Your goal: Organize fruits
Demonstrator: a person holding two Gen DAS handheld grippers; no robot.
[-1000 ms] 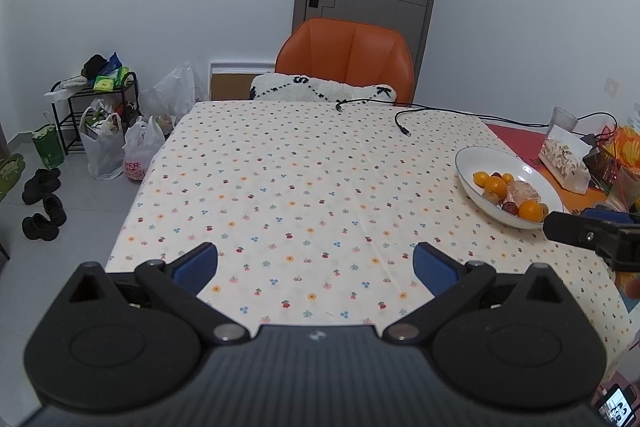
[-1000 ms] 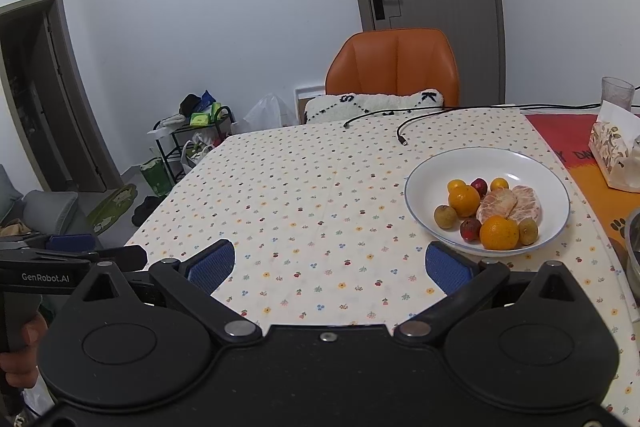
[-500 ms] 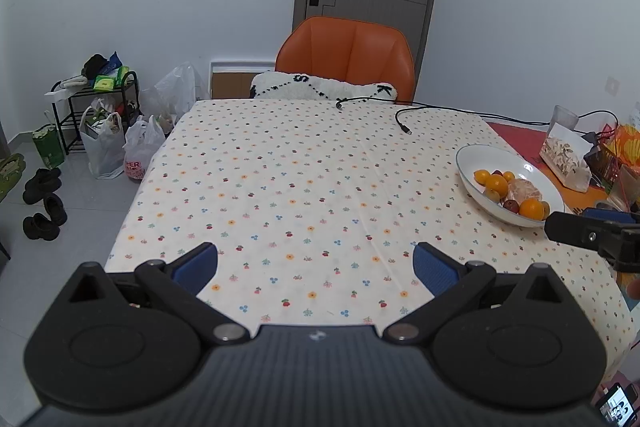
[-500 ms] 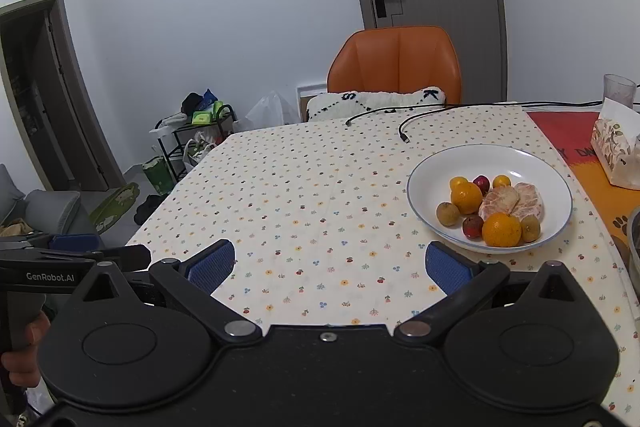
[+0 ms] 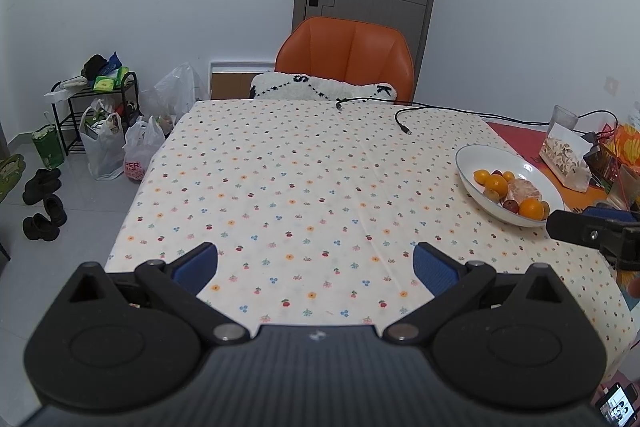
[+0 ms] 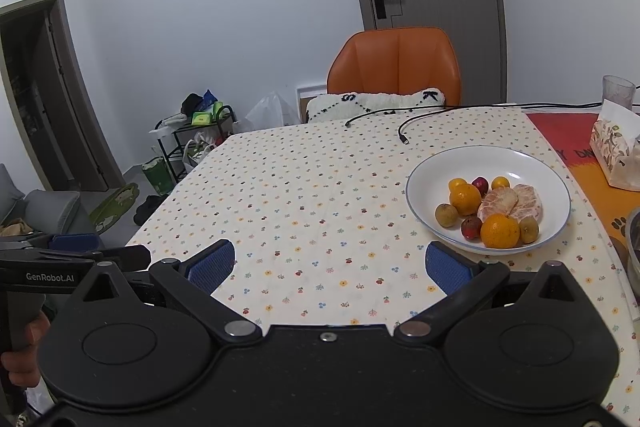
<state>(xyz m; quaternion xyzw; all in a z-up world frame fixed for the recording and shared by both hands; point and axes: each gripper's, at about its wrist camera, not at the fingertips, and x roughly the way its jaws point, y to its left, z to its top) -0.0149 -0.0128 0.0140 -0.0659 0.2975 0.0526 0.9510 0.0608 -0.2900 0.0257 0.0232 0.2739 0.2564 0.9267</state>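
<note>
Fruit sits piled in the white bowl (image 6: pixel 436 171) on the flowered tablecloth (image 6: pixel 312 195), toward its right edge. Inside the bowl I see a peeled citrus (image 6: pixel 510 203) in the middle, a big orange (image 6: pixel 500 231) in front of it, another orange (image 6: pixel 465 199) to its left, two small red fruits (image 6: pixel 471 228), two brownish-green ones (image 6: pixel 446 215), and small yellow ones at the back. My right gripper (image 6: pixel 330 265) hangs just short of the bowl, over the cloth, jaws spread wide, nothing between the blue pads (image 6: pixel 211 265). My left gripper (image 5: pixel 316 265) is well left of the bowl, over the cloth's near edge, jaws also wide apart and empty. Beyond the bowl a black cable (image 6: pixel 404 137) lies on the cloth. Right of the bowl stands a tissue pack (image 6: pixel 614 155). Behind the table is an orange chair (image 6: pixel 396 67).
</note>
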